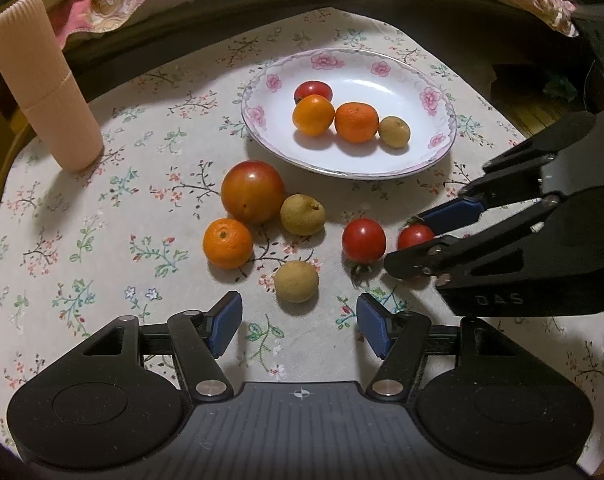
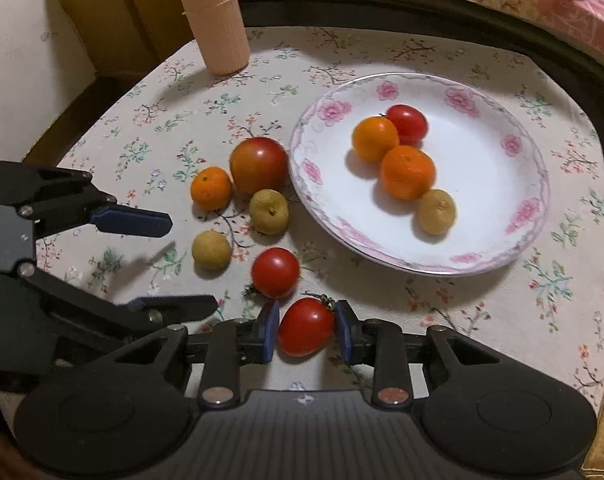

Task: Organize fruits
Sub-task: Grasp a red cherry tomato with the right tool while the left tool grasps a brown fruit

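Where the right wrist view begins, at 6 o'clock, the right gripper has its blue-padded jaws closed against both flanks of a small red cherry tomato with a green calyx, which sits on the floral-print tablecloth. The tomato is slightly oblong; its long axis runs from 7 o'clock to 1 o'clock, calyx end toward 1 o'clock. Just beyond, at 11 o'clock from it, lies a second round red cherry tomato, apart from the pads. Further on, toward 10 o'clock, lie a round tan longan, a second tan longan with its stem scar facing up, a small orange mandarin and a large orange-red tomato; this tomato touches the mandarin and the second longan.

In the left wrist view the left gripper holds nothing, its jaws spread wide, with the nearer longan just ahead at 12 o'clock.

At 1 o'clock in the right view stands the white shallow china plate with pink flower rim, holding a tan longan, two mandarins and a red tomato in a touching row. Farthest, at 11 o'clock, stands an upright ribbed pale-pink cylinder.
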`<state>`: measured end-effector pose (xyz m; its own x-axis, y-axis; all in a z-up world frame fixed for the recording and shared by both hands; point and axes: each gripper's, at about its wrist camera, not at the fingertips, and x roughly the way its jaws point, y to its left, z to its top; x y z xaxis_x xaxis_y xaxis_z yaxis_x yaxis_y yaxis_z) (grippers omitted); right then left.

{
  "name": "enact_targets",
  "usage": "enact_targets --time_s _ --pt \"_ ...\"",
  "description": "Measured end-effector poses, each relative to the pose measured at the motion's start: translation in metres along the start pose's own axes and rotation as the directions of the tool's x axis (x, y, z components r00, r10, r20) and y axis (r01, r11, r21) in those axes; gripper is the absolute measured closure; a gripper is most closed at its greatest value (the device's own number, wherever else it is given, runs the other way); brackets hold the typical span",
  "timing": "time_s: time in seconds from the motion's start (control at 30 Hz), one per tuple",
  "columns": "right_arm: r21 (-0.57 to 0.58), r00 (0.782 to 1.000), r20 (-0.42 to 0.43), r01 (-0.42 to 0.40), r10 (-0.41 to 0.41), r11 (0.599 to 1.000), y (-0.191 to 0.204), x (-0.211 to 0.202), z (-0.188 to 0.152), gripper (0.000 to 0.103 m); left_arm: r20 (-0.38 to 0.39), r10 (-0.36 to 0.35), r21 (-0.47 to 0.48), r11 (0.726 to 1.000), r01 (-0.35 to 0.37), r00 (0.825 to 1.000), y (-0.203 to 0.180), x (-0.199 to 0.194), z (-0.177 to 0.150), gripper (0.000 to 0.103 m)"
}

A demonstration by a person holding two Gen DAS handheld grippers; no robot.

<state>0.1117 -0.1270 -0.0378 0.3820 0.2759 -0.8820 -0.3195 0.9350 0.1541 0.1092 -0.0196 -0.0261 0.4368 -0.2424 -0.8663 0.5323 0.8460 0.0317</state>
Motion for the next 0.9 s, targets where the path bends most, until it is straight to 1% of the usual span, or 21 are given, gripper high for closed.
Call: enact_targets --time_s 0.13,0.2,0.27,0.33,0.43,0.53,0.57,0.6,0.7,0.9 --pt "0.007 1.000 0.011 0.010 -0.010 1.000 -0.007 -0.007 -0.001 0.070 0.000 -0.007 -0.016 1.000 0.007 1.000 0.001 0.006 0.004 0.036" --pt "0.015 1.000 0.013 0.016 -0.016 1.000 -0.010 -0.008 -0.002 0.070 -0.002 -0.015 -0.025 1.000 0.015 1.000 0.001 0.010 0.006 0.042" --pt "0.023 1.000 0.008 0.022 -0.022 0.999 -0.013 -0.008 -0.004 0.070 -0.012 -0.011 -0.029 1.000 0.011 1.000 0.001 0.015 0.007 0.044" --pt "0.029 1.000 0.003 0.025 -0.025 0.999 -0.016 -0.008 -0.005 0.070 -0.014 -0.008 -0.032 0.999 0.007 1.000 0.000 0.019 0.007 0.042" --pt "0.030 1.000 0.002 0.025 -0.025 0.999 -0.018 -0.008 -0.006 0.070 -0.010 -0.007 -0.047 0.999 0.007 1.000 0.002 0.020 0.009 0.043" --pt "0.028 1.000 0.006 0.022 -0.022 0.999 -0.017 -0.010 -0.006 0.070 -0.005 -0.004 -0.059 0.998 0.004 1.000 0.003 0.020 0.009 0.052" --pt "0.026 1.000 0.007 0.023 -0.023 0.999 -0.017 -0.010 -0.006 0.070 -0.003 -0.002 -0.060 0.998 0.002 1.000 0.003 0.020 0.009 0.059" --pt "0.026 1.000 0.008 0.026 -0.026 0.999 -0.017 -0.010 -0.006 0.070 -0.003 -0.002 -0.058 0.998 0.002 1.000 0.003 0.019 0.009 0.062" --pt "0.023 1.000 0.008 0.030 -0.030 0.999 -0.016 -0.009 -0.005 0.070 -0.004 0.004 -0.055 0.998 -0.004 1.000 0.002 0.018 0.007 0.064" --pt "0.004 1.000 0.008 0.027 -0.027 1.000 -0.011 -0.009 -0.006 0.070 0.004 -0.007 -0.047 0.999 0.007 1.000 0.001 0.013 0.005 0.066"
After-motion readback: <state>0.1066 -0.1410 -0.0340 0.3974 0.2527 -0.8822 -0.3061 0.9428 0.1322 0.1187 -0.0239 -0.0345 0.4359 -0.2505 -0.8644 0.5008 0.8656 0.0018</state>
